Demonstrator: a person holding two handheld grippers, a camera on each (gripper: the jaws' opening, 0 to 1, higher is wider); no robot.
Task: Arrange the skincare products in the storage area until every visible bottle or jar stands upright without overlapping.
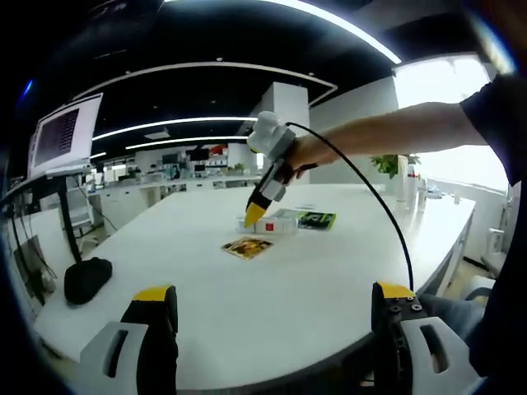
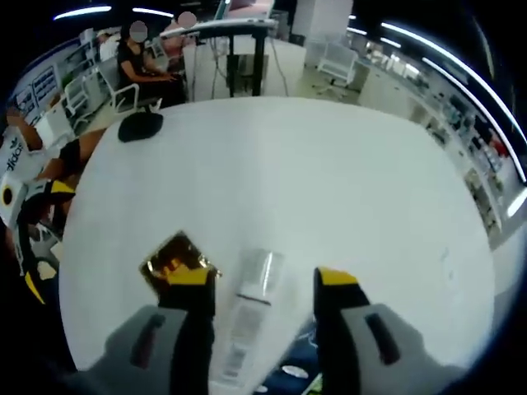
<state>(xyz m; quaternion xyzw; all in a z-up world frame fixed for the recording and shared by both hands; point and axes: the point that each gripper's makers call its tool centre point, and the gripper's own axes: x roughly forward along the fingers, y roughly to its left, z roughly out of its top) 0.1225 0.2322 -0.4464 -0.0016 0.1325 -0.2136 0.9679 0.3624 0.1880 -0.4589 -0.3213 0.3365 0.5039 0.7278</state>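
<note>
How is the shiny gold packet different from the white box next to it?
The gold packet is glossy, gold and brown with a picture on it; the white box is plain and pale. The gold packet is thin and flat like a sachet, while the white box is thicker and longer. The white box sits between the right hand-held gripper jaws; the gold packet sits beside them. Both lie flat on the white table.

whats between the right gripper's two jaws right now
In the right gripper view, a pale flat box lies on the white table between the open right gripper jaws.

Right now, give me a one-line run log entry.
right hand-held gripper: open, above white box | left hand-held gripper: open, holding nothing | gold packet: flat on table
</note>
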